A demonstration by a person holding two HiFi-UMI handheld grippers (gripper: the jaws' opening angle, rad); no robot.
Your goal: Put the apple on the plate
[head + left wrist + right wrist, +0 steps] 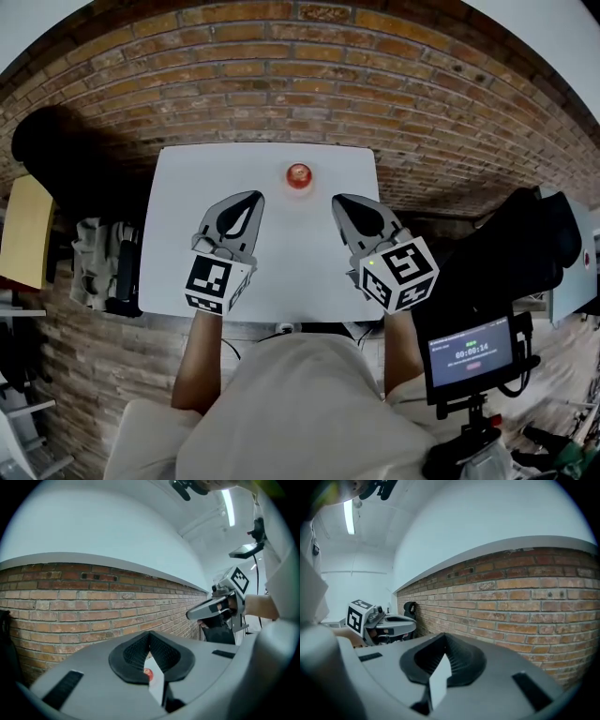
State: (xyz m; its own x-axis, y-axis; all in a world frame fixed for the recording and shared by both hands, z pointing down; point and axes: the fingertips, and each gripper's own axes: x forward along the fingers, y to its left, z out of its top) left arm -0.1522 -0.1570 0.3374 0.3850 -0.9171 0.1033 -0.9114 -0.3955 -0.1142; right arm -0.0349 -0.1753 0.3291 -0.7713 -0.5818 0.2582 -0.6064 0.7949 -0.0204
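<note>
A red brick wall (pixel 281 75) fills the top of the head view, behind a white table (pixel 173 244) at centre. In the left gripper view, plain white wall (pixel 108 522) rises above the brick, and a strip light (pixel 228 506) glows at upper right.

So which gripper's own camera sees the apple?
The left gripper: the apple peeks red through a gap between its fingers; the right gripper's view lacks it.

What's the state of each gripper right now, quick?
Left gripper: closed, holding nothing.
Right gripper: closed, holding nothing.
</note>
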